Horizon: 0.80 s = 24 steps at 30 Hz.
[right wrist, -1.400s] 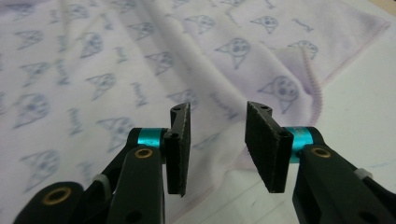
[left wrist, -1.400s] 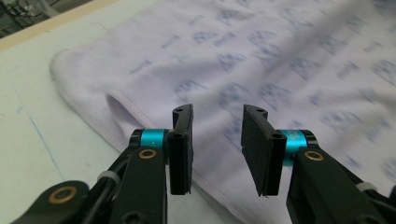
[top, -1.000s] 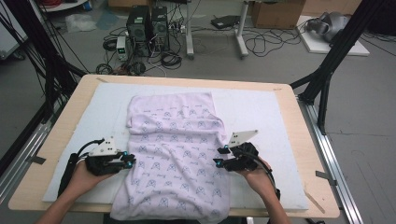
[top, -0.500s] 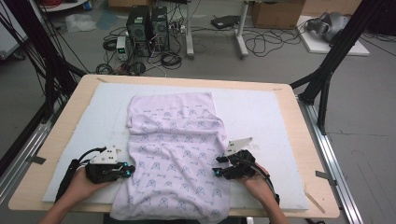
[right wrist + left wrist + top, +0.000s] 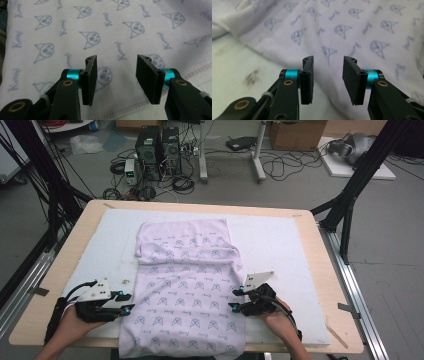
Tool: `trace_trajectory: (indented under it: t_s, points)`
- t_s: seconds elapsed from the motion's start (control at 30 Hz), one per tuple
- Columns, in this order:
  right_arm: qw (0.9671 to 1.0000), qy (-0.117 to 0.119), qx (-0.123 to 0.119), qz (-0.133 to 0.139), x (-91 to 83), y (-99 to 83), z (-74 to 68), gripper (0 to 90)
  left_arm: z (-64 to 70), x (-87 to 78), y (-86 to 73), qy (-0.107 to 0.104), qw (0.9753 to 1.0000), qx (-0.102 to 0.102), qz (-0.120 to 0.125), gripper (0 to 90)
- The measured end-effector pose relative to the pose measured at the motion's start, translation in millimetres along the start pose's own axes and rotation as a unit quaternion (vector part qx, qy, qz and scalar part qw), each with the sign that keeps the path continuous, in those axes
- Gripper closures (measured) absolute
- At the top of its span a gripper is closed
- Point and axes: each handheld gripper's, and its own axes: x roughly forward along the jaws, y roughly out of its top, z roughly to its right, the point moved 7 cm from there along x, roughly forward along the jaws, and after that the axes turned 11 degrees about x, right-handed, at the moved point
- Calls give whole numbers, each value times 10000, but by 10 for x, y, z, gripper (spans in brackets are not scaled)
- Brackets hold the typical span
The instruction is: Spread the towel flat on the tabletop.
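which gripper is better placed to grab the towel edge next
Right, probably. The right gripper is open with the towel and its stitched hem right under the jaws. The left gripper is open too, but its left jaw sits over bare mat.

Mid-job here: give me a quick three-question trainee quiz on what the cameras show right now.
1. True or false: the left gripper is clamped on the towel.
2. The right gripper sits at which towel edge? A) far B) right C) left
3. Fill in: the towel lies on a white ___ covering the table.

Key: 1. False, its fingers stand apart. 2. B. 3. Mat.
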Motion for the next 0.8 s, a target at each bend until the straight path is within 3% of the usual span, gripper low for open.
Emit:
trace_trajectory:
  t_s: [0.07, 0.1, 0.13, 0.2, 0.27, 0.3, 0.33, 0.37, 0.47, 0.57, 0.67, 0.7, 0.77, 0.8]
  points:
    - [10000, -25, 3, -62, 27, -2, 19, 525, -14, 168, 82, -69, 9999, 124, -63, 606]
    - [9999, -20, -2, -100, 47, -7, 29, 537, -14, 168, 82, -69, 9999, 124, -63, 606]
    - [9998, -32, 12, -184, 73, -23, 39, 546, -40, 278, 73, -10, 9997, 138, -192, 599]
    - [9999, 7, 67, -145, 86, -20, 40, 563, -53, 326, 46, 54, 9994, 117, -319, 576]
    - [9998, 101, 89, -124, 86, -21, 36, 713, 2, 385, 8, -84, 9997, 72, -208, 712]
    - [9998, 101, 89, -124, 86, -21, 36, 713, 2, 385, 8, -84, 9997, 72, -208, 783]
    - [9995, 269, 87, -141, 91, -19, 23, 853, 23, 383, 15, -82, 9997, 82, -195, 847]
    - [9993, 308, 94, -180, 90, -21, 12, 864, 36, 370, 17, -31, 9995, 146, -270, 859]
    - [9993, 308, 70, -191, 76, -27, -19, 873, 73, 312, 20, -145, 9990, 194, -366, 871]
    - [9991, 375, 80, -188, 47, -51, -73, 874, 171, 194, 14, -182, 9991, 243, -282, 871]
    - [9985, 506, 24, -200, -51, -143, -266, 873, 393, 8, -9, -257, 9986, 424, -200, 868]
    - [9983, 555, 7, -194, -73, -176, -321, 872, 393, 8, -9, -257, 9986, 424, -200, 865]
    - [9972, 726, 1, -175, -120, -217, -436, 852, 485, -67, 4, -322, 9984, 446, -90, 820]
    - [9972, 738, -50, -102, -140, -210, -471, 786, 503, -100, 58, -281, 9989, 365, 24, 743]
